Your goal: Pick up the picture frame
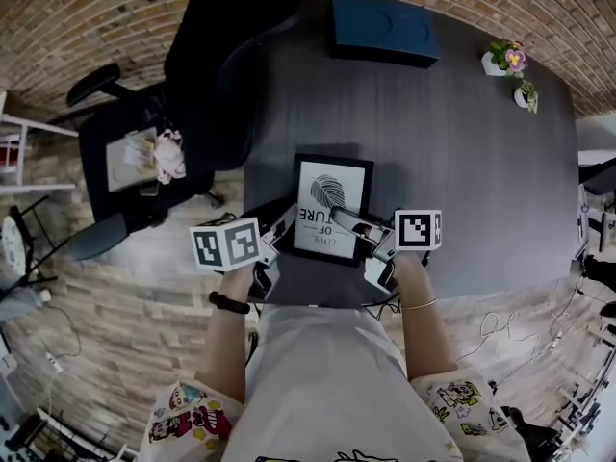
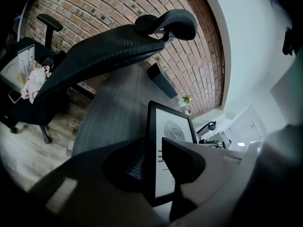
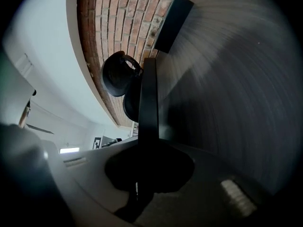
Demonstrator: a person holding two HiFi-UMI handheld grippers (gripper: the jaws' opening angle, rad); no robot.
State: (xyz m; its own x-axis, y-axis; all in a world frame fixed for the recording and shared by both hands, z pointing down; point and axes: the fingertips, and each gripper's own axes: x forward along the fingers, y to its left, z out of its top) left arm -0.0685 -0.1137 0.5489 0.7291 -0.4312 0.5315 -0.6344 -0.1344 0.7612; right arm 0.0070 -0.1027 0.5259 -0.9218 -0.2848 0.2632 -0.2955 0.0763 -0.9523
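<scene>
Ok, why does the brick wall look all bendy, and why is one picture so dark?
Head view: the wide lens bows the brick wall. Right gripper view: the picture frame is a dark edge-on silhouette, corners black. Left gripper view: the near left tool looks blurry.

Head view: I cannot see the near corners of the picture frame (image 1: 332, 205); the left gripper (image 1: 278, 248) and right gripper (image 1: 372, 249) cover them, and its lettering (image 1: 320, 221) is partly masked. Right gripper view: the frame stands edge-on, its face hidden. The items (image 1: 159, 154) on the chair (image 1: 96, 142) are too small to identify.
</scene>
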